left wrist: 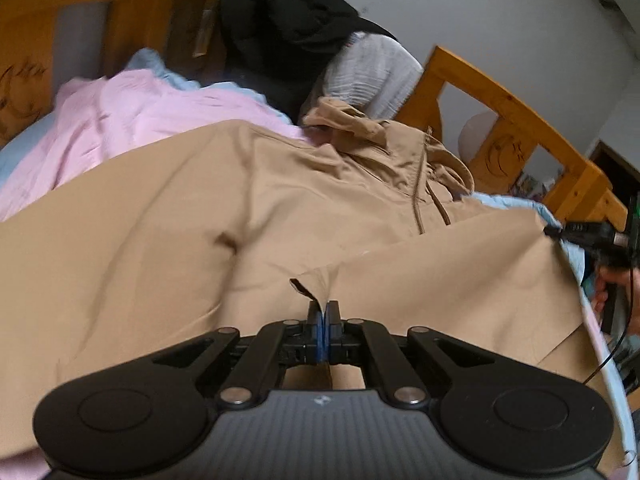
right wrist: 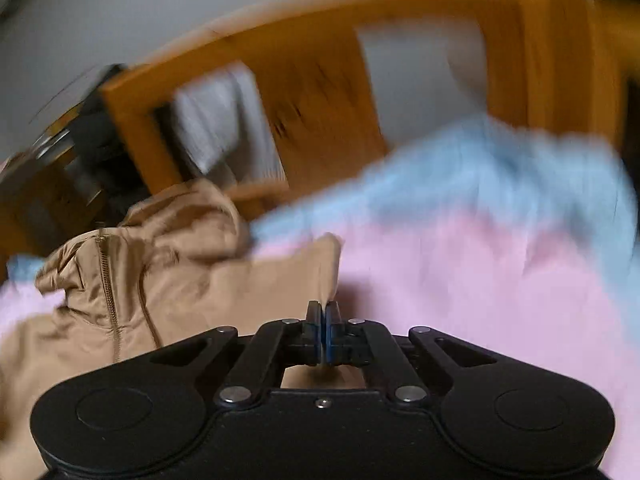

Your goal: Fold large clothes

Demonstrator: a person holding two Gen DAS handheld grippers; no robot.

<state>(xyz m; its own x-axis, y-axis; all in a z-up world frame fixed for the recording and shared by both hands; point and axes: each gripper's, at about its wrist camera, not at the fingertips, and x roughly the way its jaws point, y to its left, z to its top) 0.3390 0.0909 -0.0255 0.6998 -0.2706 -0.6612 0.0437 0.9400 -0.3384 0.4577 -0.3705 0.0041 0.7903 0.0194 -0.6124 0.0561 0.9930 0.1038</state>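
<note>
A large tan hooded jacket (left wrist: 200,216) with a front zipper lies spread on a bed. My left gripper (left wrist: 323,305) is shut on a fold of the jacket's fabric at its lower part. In the right wrist view the jacket (right wrist: 192,280) lies to the left, hood (right wrist: 188,216) toward the headboard. My right gripper (right wrist: 322,305) is shut on a raised edge of the jacket. The right gripper and the hand holding it also show at the far right of the left wrist view (left wrist: 608,240). The right wrist view is blurred.
Pink bedding (left wrist: 132,120) and light blue bedding (right wrist: 500,176) cover the bed. A wooden bed frame (left wrist: 516,128) stands behind. A black garment (left wrist: 288,20) and a white pleated one (left wrist: 372,76) are piled at the far end.
</note>
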